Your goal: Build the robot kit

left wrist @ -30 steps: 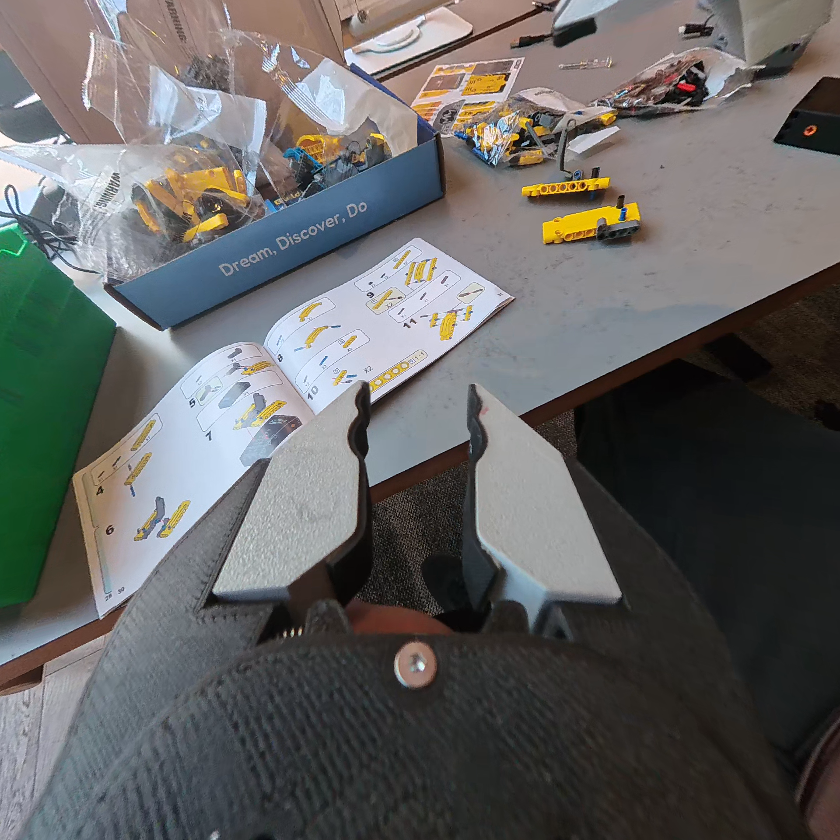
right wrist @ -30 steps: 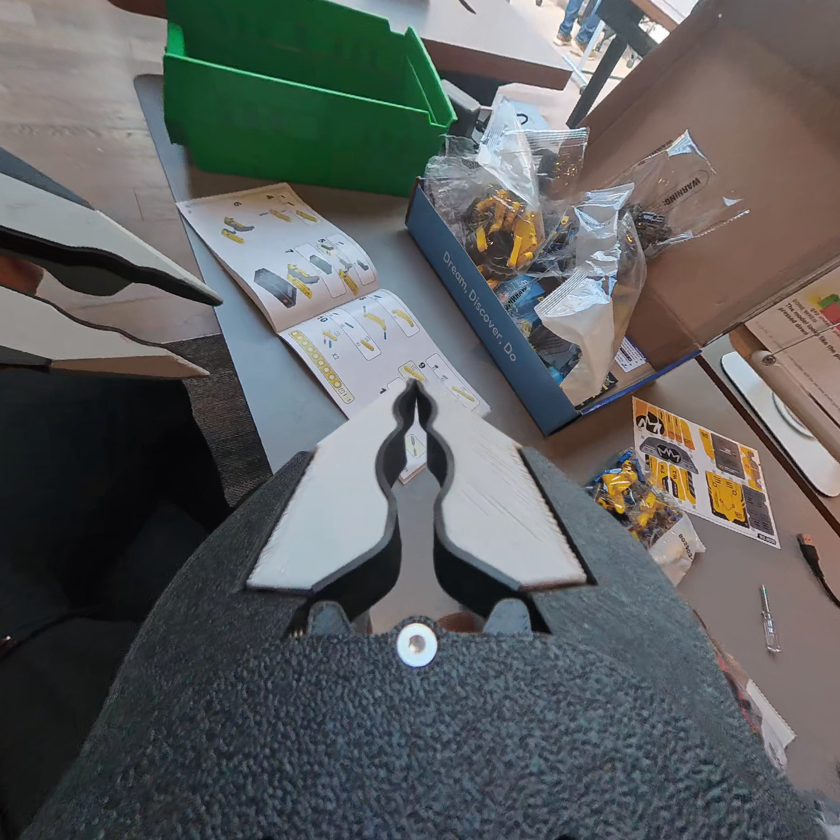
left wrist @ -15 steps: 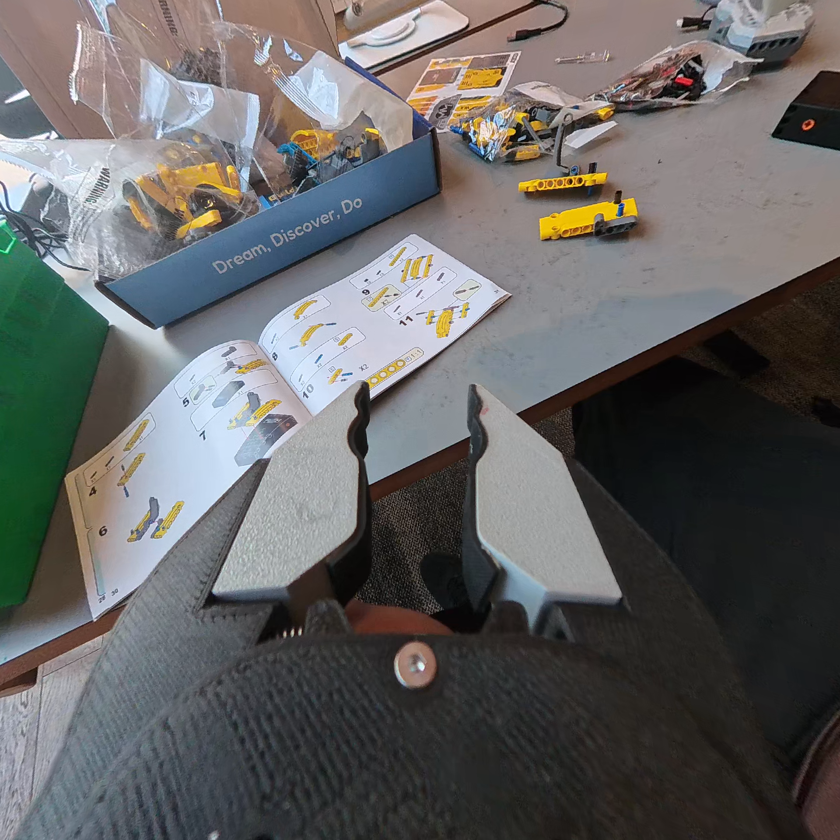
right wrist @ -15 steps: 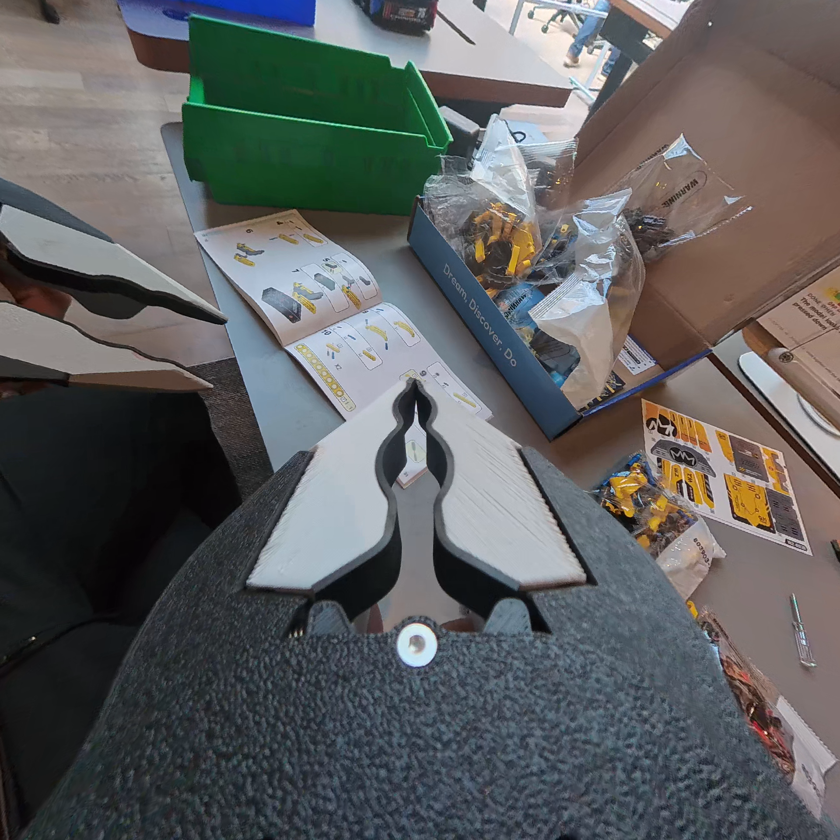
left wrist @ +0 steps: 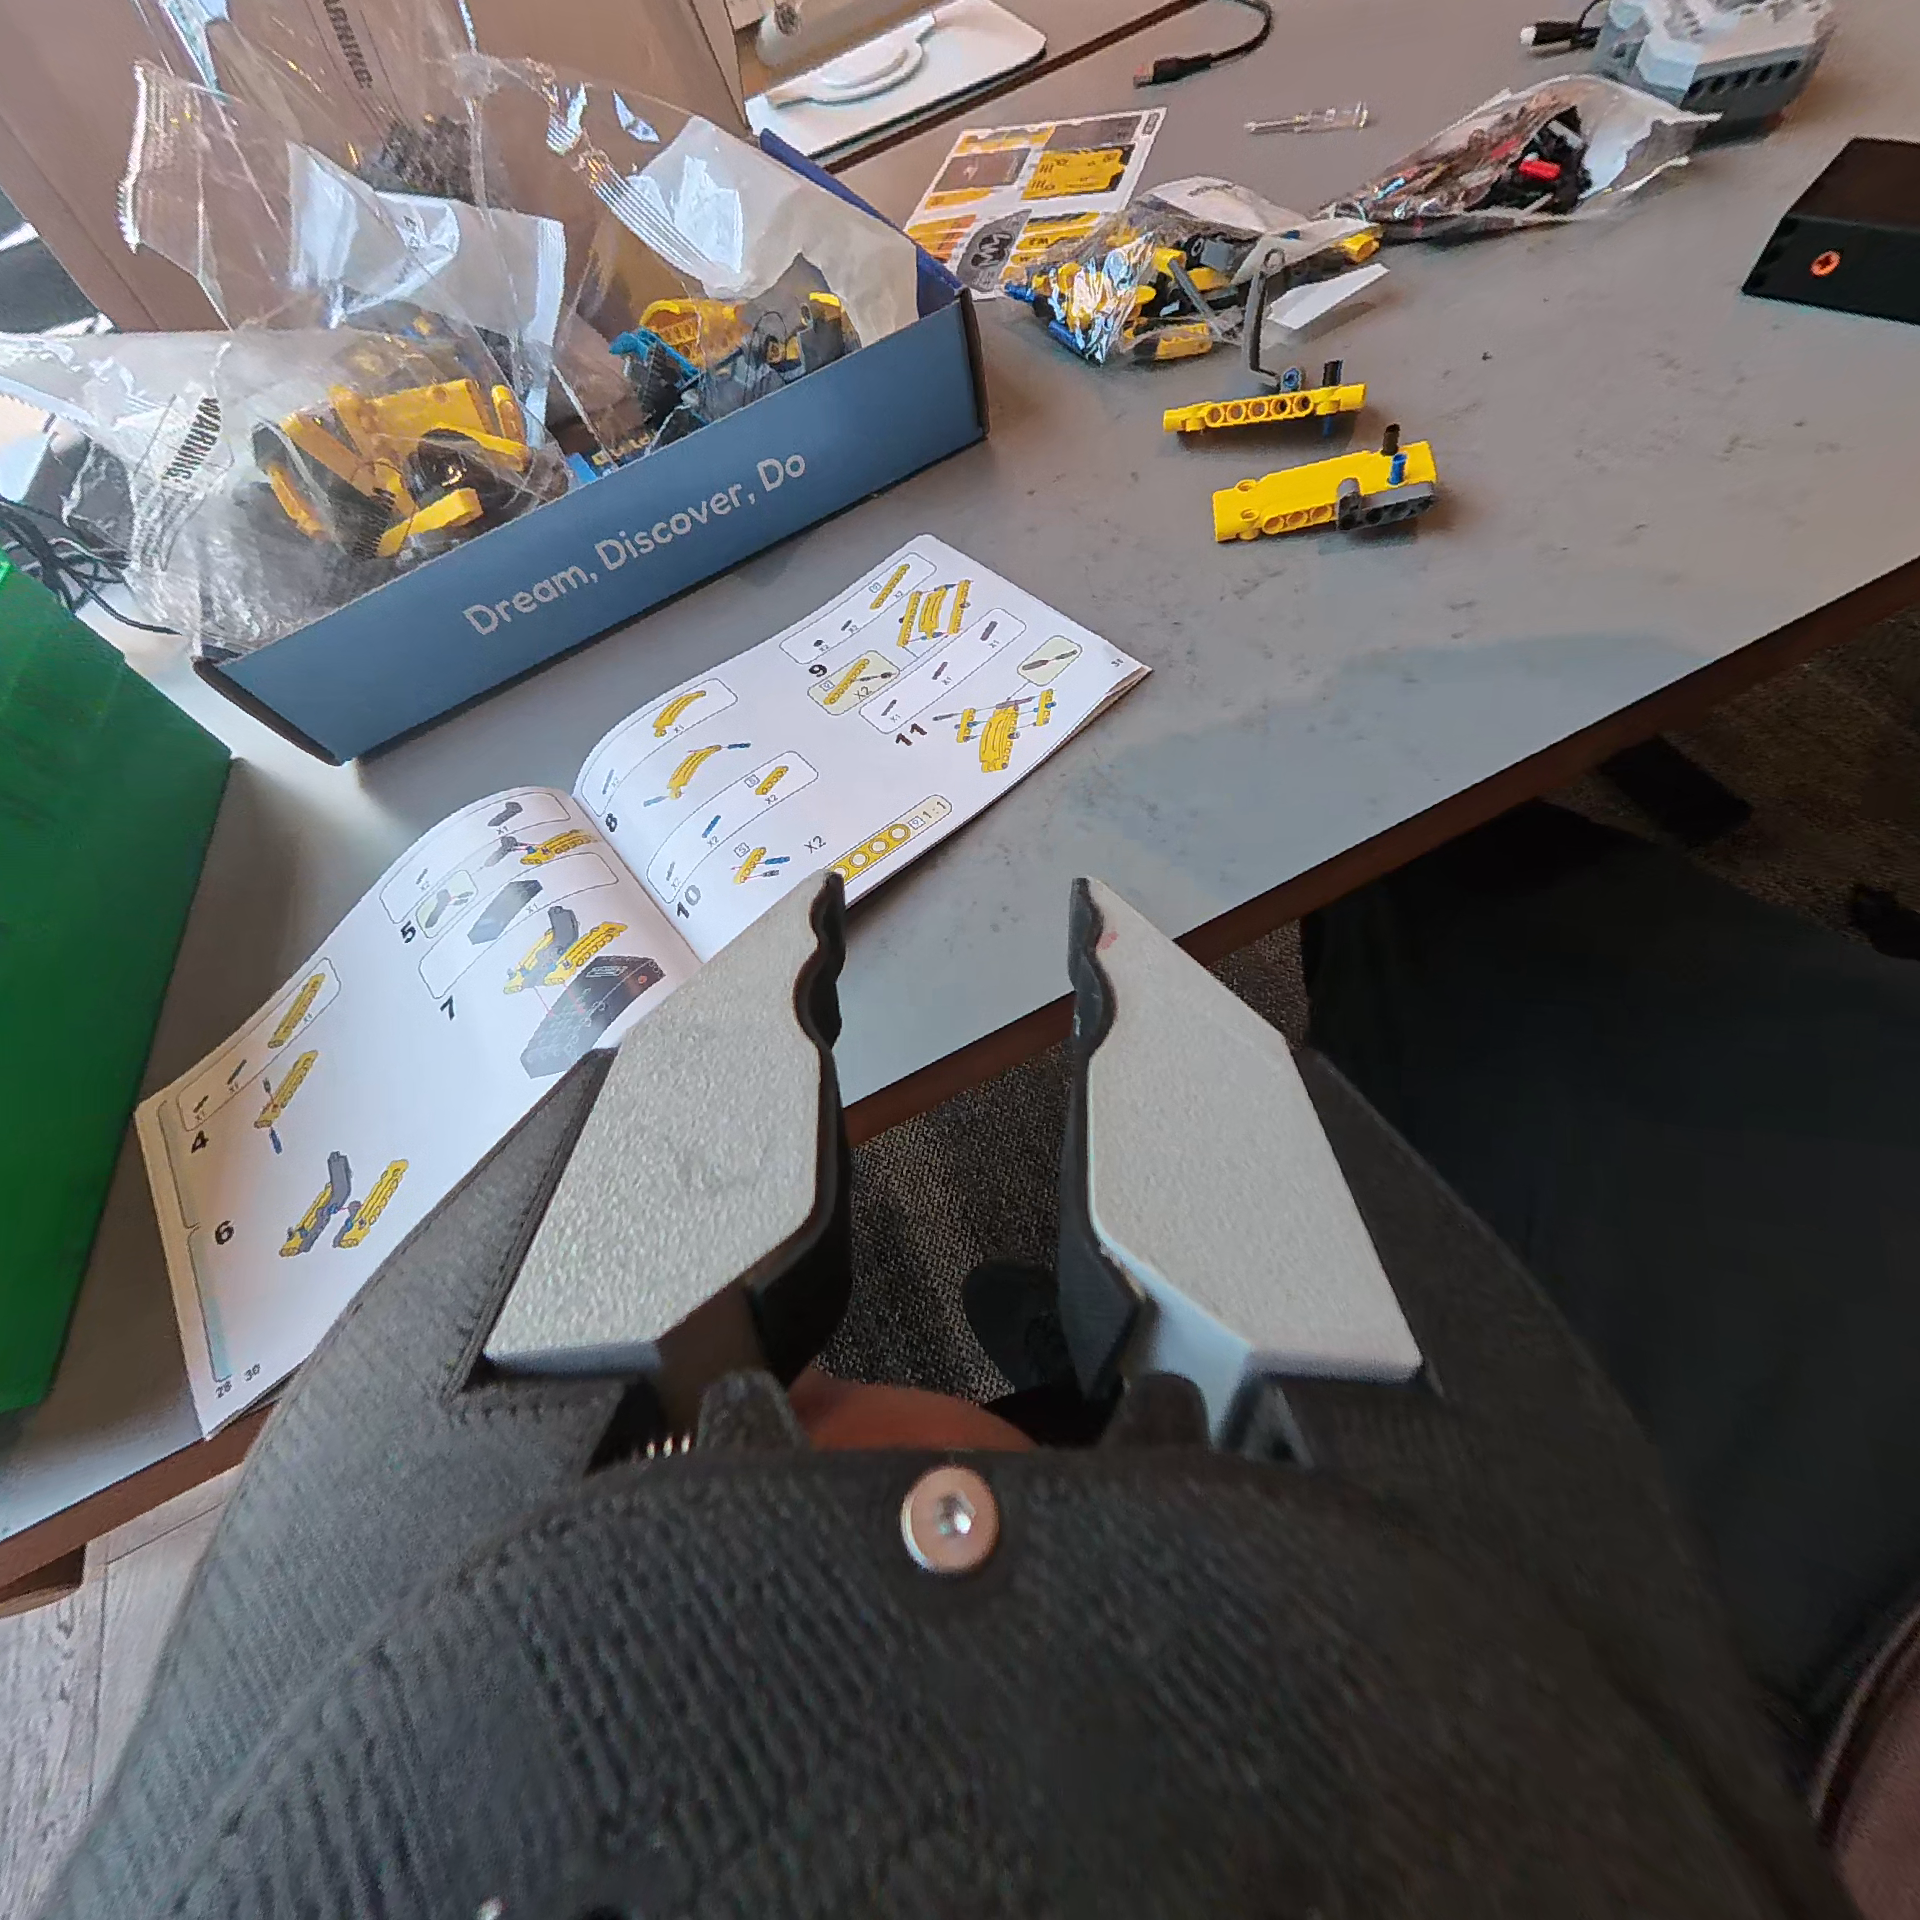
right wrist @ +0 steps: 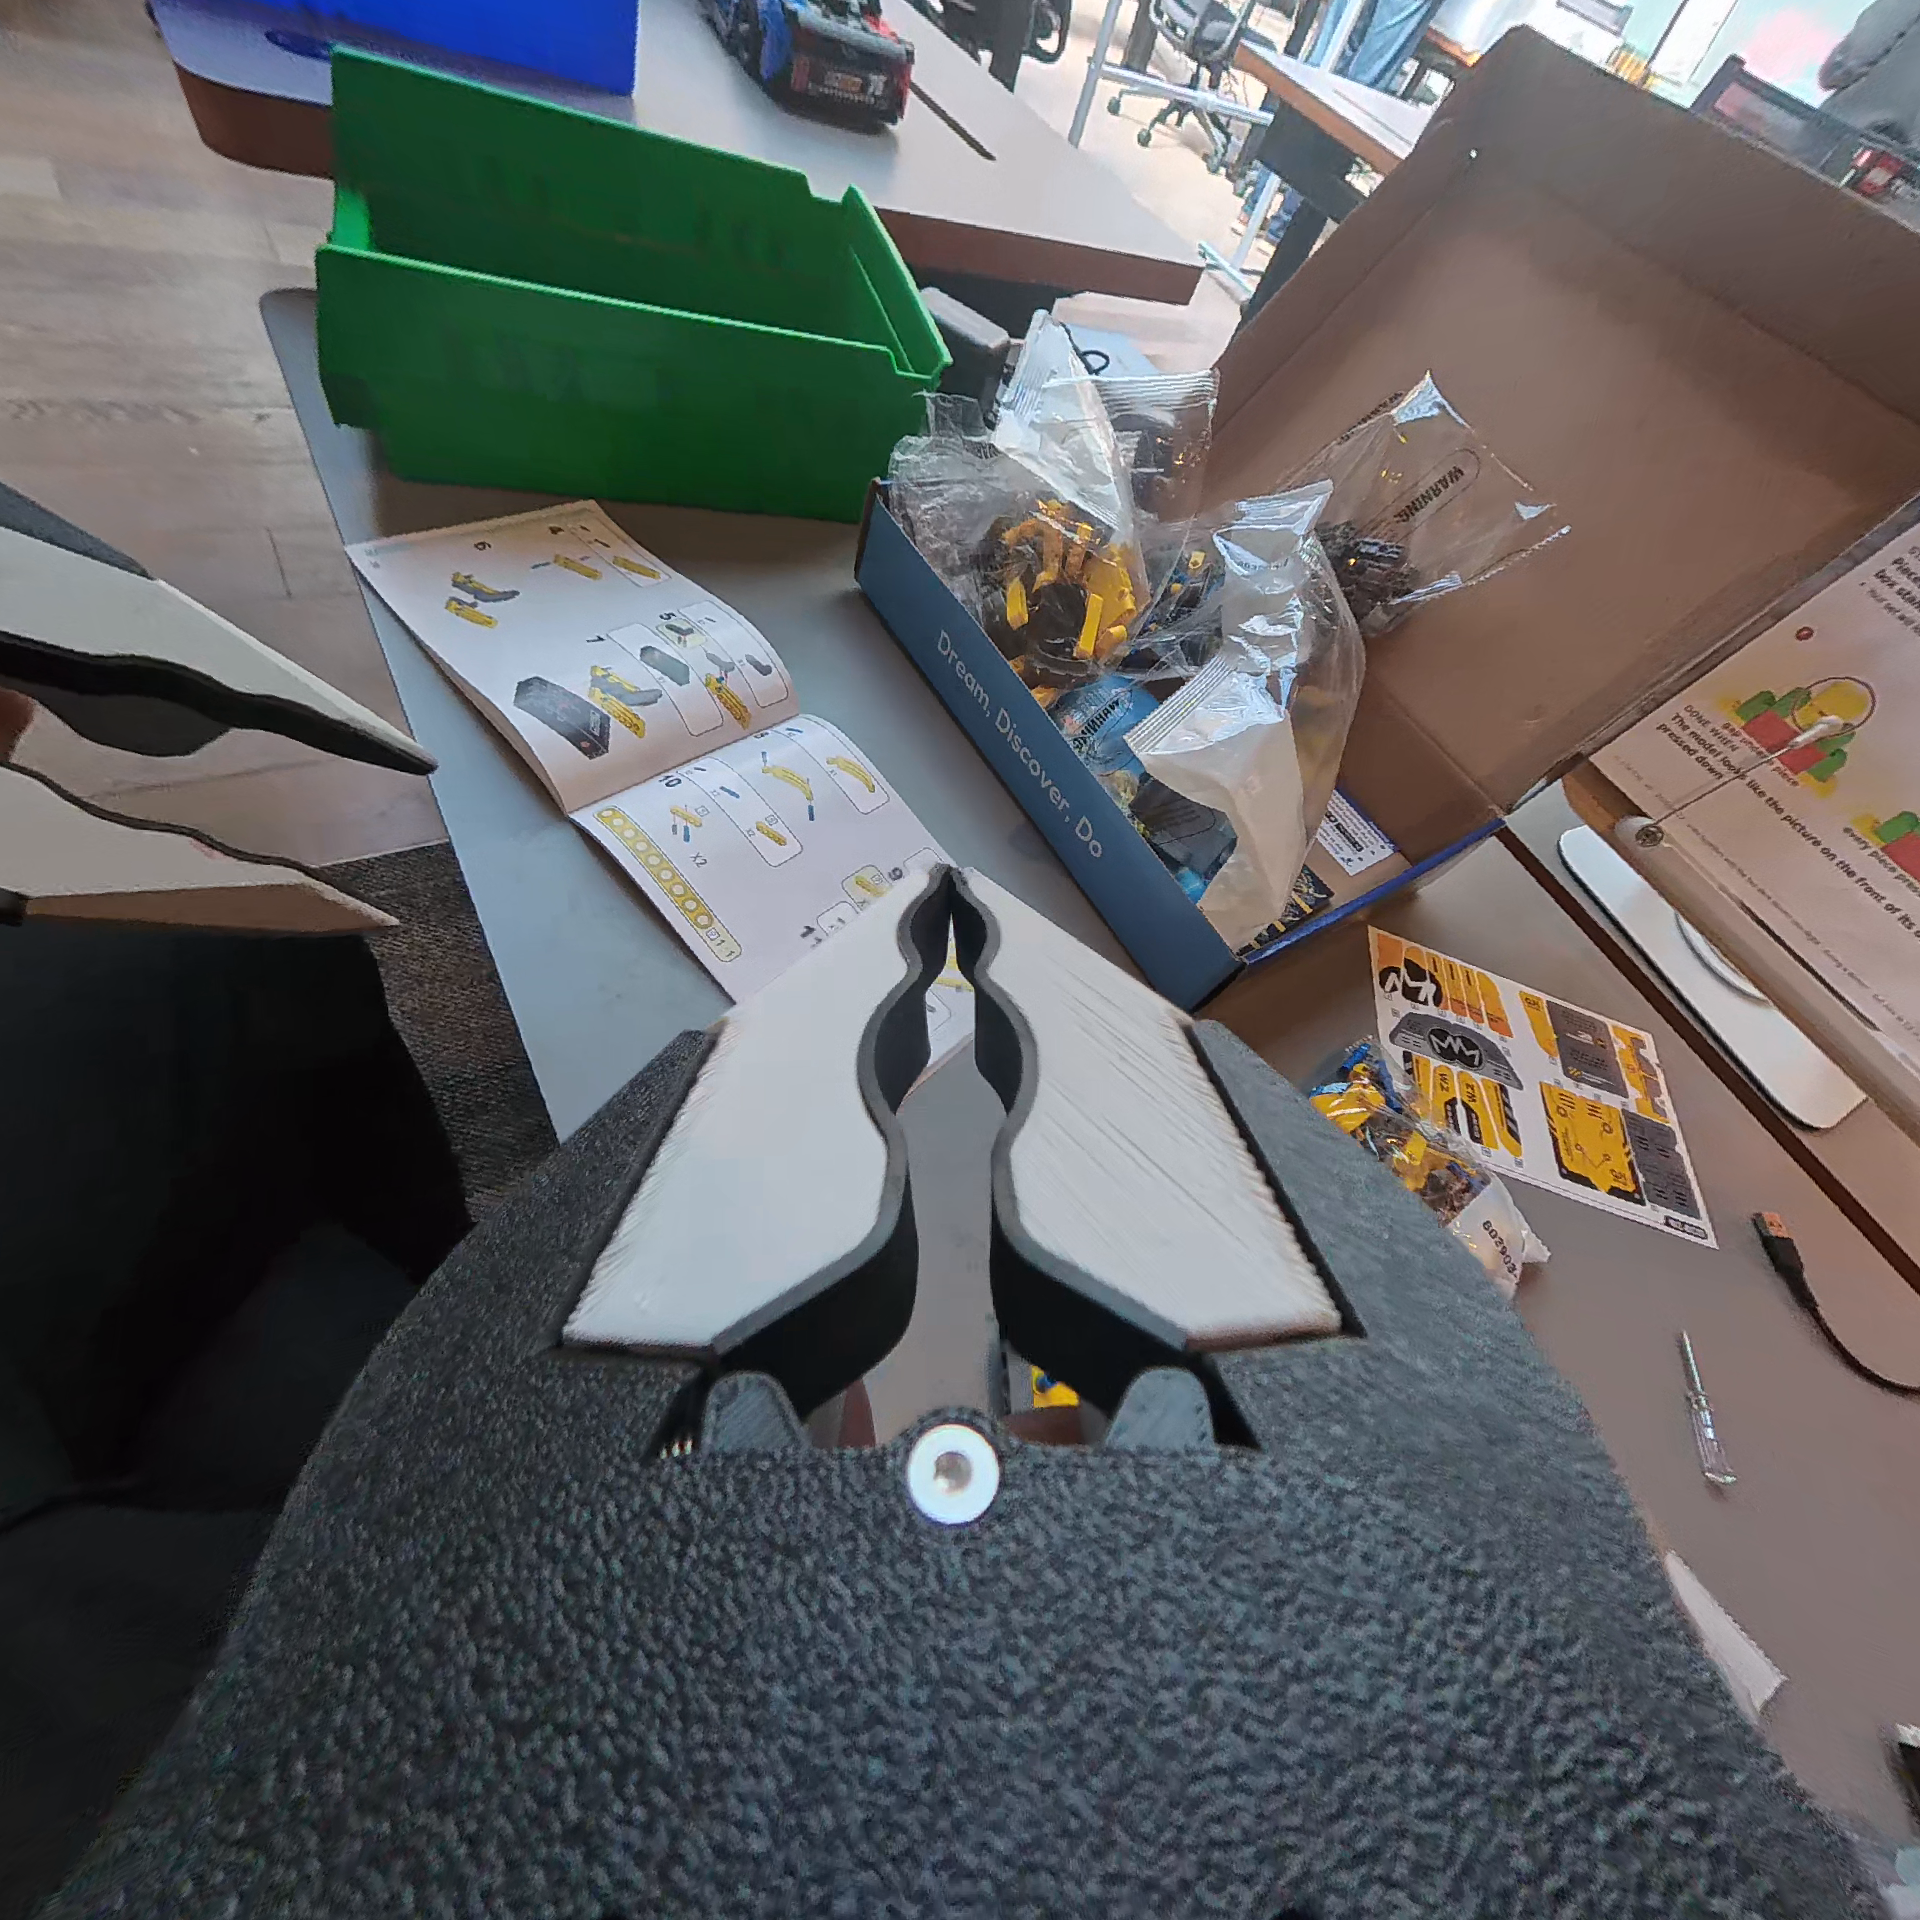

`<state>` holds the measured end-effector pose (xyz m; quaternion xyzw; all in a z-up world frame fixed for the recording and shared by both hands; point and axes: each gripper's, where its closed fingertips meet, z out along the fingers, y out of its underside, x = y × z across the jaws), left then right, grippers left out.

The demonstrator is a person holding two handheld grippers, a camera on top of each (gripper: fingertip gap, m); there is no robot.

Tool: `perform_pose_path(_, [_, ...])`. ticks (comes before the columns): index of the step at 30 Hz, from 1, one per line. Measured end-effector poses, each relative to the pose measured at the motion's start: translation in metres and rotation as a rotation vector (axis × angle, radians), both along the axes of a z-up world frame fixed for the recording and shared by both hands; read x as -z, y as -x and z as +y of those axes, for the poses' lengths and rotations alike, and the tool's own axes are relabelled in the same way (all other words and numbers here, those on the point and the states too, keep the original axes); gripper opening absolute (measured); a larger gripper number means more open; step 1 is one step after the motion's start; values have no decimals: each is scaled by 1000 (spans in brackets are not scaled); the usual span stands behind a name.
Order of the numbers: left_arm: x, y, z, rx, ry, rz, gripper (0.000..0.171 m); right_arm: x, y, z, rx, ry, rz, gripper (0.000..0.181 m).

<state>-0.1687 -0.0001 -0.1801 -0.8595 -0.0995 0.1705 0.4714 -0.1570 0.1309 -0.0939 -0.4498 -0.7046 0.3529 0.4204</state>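
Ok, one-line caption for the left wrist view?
Open left gripper at the table edge, empty, nearest an open instruction booklet, blue box beyond.

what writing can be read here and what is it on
I won't copy out writing; this is what bears it.
Blue box: white line on its side.
Booklet: step numbers beside drawings.
Clear bags: black print.
Sticker sheet: too small to read.
Card, far right: printed lines.
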Motion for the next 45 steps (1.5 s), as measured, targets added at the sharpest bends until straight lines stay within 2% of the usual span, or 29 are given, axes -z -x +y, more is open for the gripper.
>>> perform_pose_path(14, [1,-4,2,12,3,2,41,-2,-4,-17,-93,12,-10,0])
perform_pose_path(19, [2,-4,2,15,9,2,41,9,-2,-10,-38,15,-53,0])
perform_pose_path(20, [2,-4,2,15,10,3,41,13,-1,-7,-18,11,-73,7])
perform_pose_path(23, [3,-5,2,20,15,-2,41,37,-1,-4,14,-13,-184,50])
perform_pose_path(26, [6,-5,3,14,20,-10,46,54,-3,-11,-18,-59,-242,54])
perform_pose_path(29, [8,-3,2,4,30,-14,55,56,1,-19,-27,-31,-232,54])
perform_pose_path(31, [9,-1,2,-4,32,-16,60,60,-1,-24,-57,-60,-245,71])
perform_pose_path(32, [9,-1,1,-8,33,-15,61,59,0,-22,-49,-87,-231,73])
perform_pose_path(34, [10,0,1,-14,34,-17,63,54,2,-15,-26,-117,-208,61])
perform_pose_path(38, [9,0,2,-9,36,-11,63,33,3,3,55,-57,-144,36])
perform_pose_path(42, [9,-1,7,2,33,-15,62,17,-2,23,123,-16,-86,28])
perform_pose_path(45, [11,-3,15,24,38,-17,62,10,-9,35,154,-33,-53,9])
